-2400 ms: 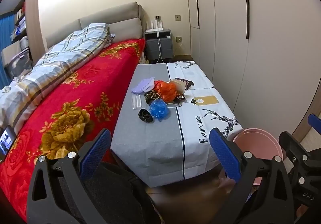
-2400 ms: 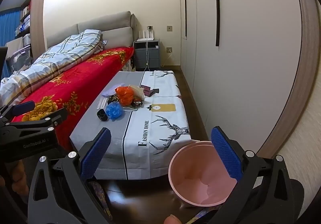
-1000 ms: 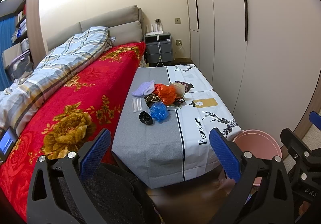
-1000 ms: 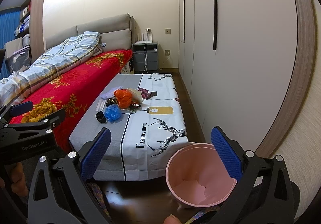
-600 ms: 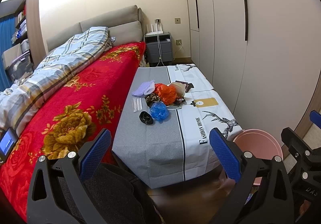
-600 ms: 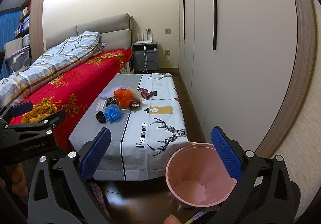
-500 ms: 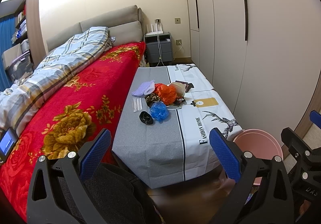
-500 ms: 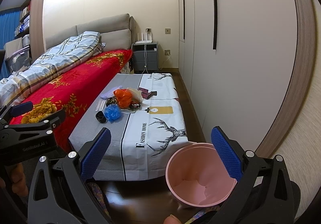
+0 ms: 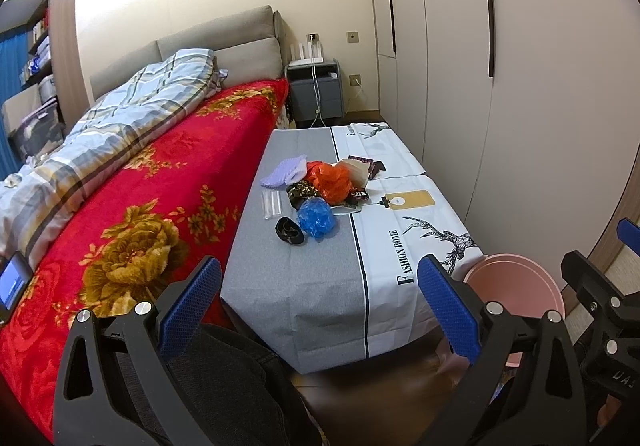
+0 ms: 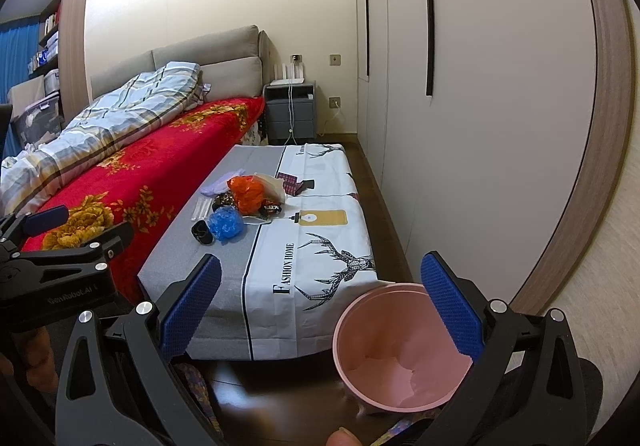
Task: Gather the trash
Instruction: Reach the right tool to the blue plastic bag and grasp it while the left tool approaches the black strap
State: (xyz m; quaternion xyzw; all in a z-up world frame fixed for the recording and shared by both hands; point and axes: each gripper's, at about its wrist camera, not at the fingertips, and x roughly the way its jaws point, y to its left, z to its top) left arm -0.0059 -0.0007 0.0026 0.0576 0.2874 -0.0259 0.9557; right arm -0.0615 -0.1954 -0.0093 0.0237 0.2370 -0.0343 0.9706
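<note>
A pile of trash lies on the cloth-covered low table [image 9: 316, 278]: an orange plastic bag [image 9: 334, 182], a blue crumpled bag [image 9: 317, 217], a black item [image 9: 289, 231], a lilac cloth [image 9: 285, 172], wrappers and clear straws [image 9: 272, 203]. It also shows in the right wrist view, with the orange bag [image 10: 246, 192] and blue bag [image 10: 226, 223]. A pink bin [image 10: 400, 346] stands on the floor at the table's near right corner, also seen in the left wrist view [image 9: 516, 286]. My left gripper [image 9: 320, 306] and right gripper [image 10: 320, 310] are open, empty, and well short of the pile.
A bed with a red floral blanket [image 9: 152, 182] and checked quilt [image 9: 120, 126] runs along the table's left side. Wardrobe doors [image 9: 500, 86] line the right. A grey nightstand [image 9: 316, 94] stands at the back. The floor is dark wood [image 10: 280, 386].
Both views have shifted very slightly; nothing on the table has moved. Both grippers remain open and empty.
</note>
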